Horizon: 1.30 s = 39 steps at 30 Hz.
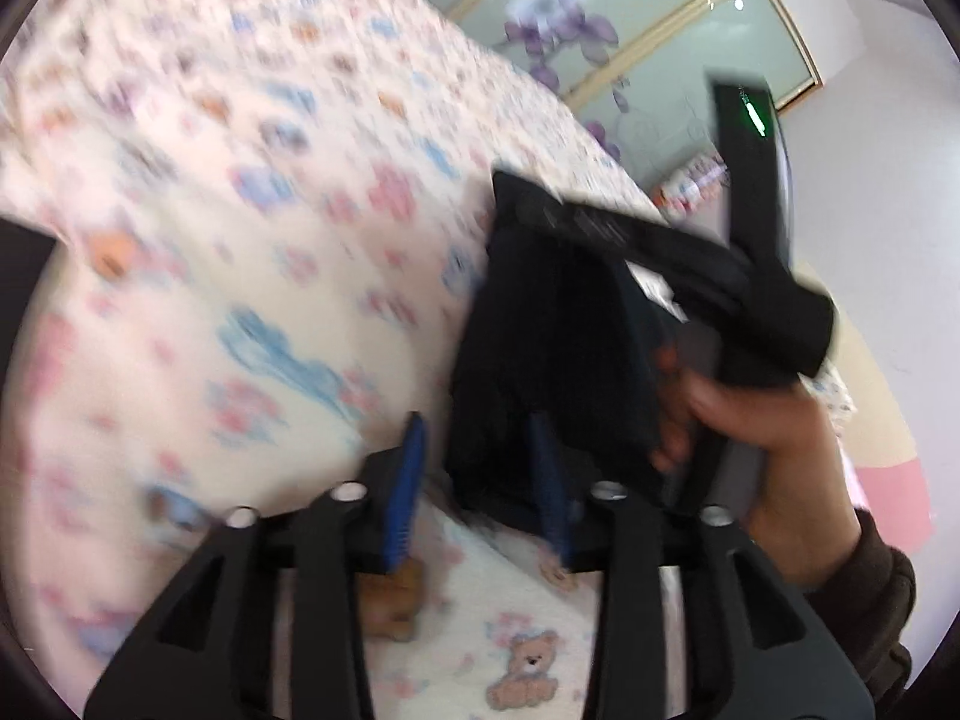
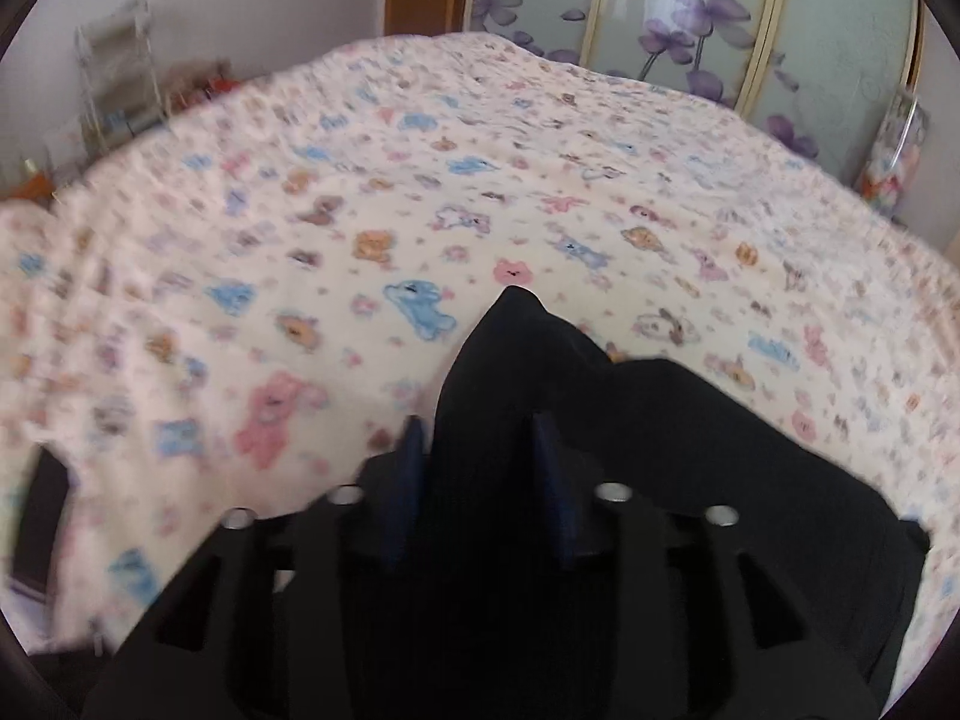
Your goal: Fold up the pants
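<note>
Left wrist view, blurred: the left gripper (image 1: 480, 468) has its two blue fingers (image 1: 408, 480) held a moderate way apart. Black pants (image 1: 558, 360) hang bunched above a bedsheet (image 1: 240, 240) printed with bears; their lower edge sits between the fingers, against the right-hand one, though the blur hides whether they are pinched. To the right, a hand (image 1: 762, 420) holds the right gripper (image 1: 750, 252), whose black fingers clamp the pants' waistband, with a white label (image 1: 657, 291) just below. Behind are sliding doors (image 1: 660, 30) with purple flowers. Right wrist view: the right gripper (image 2: 480, 462) has its blue fingers (image 2: 549, 480) closed on a thick fold of the pants (image 2: 660, 450), which peak up between them and drape right and downward over the bedsheet (image 2: 420, 180). The same doors (image 2: 690, 18) stand beyond the bed.
</note>
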Each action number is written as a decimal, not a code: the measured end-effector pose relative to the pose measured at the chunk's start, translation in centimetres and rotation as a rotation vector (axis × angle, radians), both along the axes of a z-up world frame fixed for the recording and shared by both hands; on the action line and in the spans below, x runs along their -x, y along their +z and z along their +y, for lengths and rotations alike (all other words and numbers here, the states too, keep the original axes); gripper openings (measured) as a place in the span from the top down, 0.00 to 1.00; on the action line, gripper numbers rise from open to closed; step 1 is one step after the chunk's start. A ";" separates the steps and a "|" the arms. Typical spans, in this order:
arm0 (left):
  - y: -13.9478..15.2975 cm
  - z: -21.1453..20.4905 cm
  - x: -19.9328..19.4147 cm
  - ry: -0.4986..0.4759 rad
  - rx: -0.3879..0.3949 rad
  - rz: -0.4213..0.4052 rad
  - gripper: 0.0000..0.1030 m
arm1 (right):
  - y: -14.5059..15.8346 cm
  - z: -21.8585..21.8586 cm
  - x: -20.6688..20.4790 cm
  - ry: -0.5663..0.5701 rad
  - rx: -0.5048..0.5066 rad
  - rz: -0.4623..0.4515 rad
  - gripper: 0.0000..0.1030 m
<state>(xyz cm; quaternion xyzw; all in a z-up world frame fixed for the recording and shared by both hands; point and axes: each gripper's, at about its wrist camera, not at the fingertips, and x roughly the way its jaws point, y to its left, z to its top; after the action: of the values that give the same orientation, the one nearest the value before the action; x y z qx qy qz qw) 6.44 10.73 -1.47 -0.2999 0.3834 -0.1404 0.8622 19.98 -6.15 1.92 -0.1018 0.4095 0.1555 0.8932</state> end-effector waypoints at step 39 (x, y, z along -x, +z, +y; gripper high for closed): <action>2.7 -5.0 -3.6 -0.158 -0.201 -0.098 0.02 | -4.2 -34.7 7.8 -0.316 -0.804 0.219 0.28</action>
<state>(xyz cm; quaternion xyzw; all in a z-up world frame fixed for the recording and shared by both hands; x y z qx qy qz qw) 10.02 5.71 1.23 -0.1737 0.3752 -0.1831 0.8919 12.15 -40.85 -2.30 0.3342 0.4191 0.1738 0.8261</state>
